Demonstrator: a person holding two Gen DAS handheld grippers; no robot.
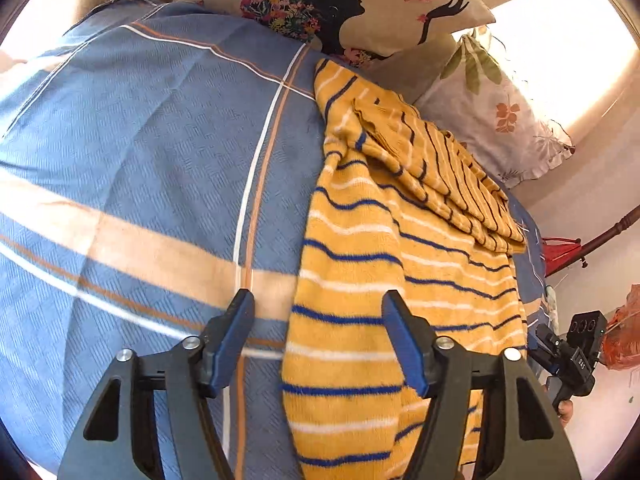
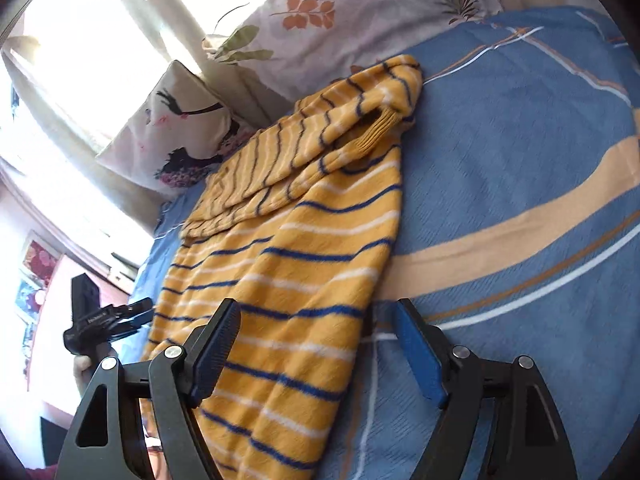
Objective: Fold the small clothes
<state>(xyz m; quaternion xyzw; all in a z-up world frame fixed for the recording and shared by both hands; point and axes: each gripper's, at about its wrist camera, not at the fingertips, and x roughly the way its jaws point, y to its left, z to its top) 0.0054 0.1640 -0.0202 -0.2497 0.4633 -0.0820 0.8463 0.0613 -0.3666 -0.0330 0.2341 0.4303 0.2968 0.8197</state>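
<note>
A small yellow sweater [image 1: 360, 264] with blue and white stripes lies on the blue checked bedspread [image 1: 140, 152]. Its sleeves are folded in over its far end [image 1: 436, 160]. In the left wrist view my left gripper [image 1: 318, 304] is open and empty, just above the sweater's left edge. In the right wrist view the sweater [image 2: 288, 264] lies left of centre, and my right gripper [image 2: 316, 312] is open and empty over its right edge. Each gripper shows small in the other's view: the right one [image 1: 568, 356], the left one [image 2: 104, 320].
A pillow with a black silhouette and flowers [image 1: 340, 4] and a leaf-print pillow [image 1: 492, 116] lie at the head of the bed, just beyond the sweater. A bright window [image 2: 80, 40] is behind them. The bedspread [image 2: 520, 160] stretches to the right.
</note>
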